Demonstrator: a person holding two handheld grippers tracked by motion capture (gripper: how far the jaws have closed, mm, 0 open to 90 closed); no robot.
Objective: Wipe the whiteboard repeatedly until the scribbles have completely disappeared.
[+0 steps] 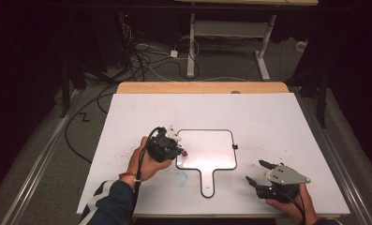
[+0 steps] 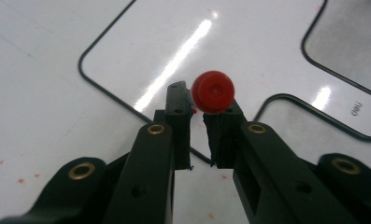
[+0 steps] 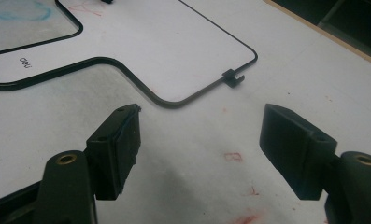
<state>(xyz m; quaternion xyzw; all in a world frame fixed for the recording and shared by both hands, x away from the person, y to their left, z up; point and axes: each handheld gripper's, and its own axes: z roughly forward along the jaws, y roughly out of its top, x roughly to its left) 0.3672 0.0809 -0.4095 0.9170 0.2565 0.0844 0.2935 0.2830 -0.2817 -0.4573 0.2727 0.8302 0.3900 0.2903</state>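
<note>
Left gripper view: the left tool [image 2: 198, 122] is pinching a red-capped marker [image 2: 213, 92] over the whiteboard [image 2: 248, 51] edge; a slack grip could be letting it slip. The right tool [image 3: 199, 140] is hovering wide open above the counter [image 3: 183, 158].

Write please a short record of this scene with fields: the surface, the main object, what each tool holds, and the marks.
surface: white sheet covering a wooden table
main object: white paddle-shaped board with thin black rim and short handle, lying flat
board detail: small black clip on its right edge
left tool: shut on a small red round-ended object, at the board's left edge
right tool: open, empty, to the right of the board's handle
marks: red specks and a blue smudge on the sheet
</note>
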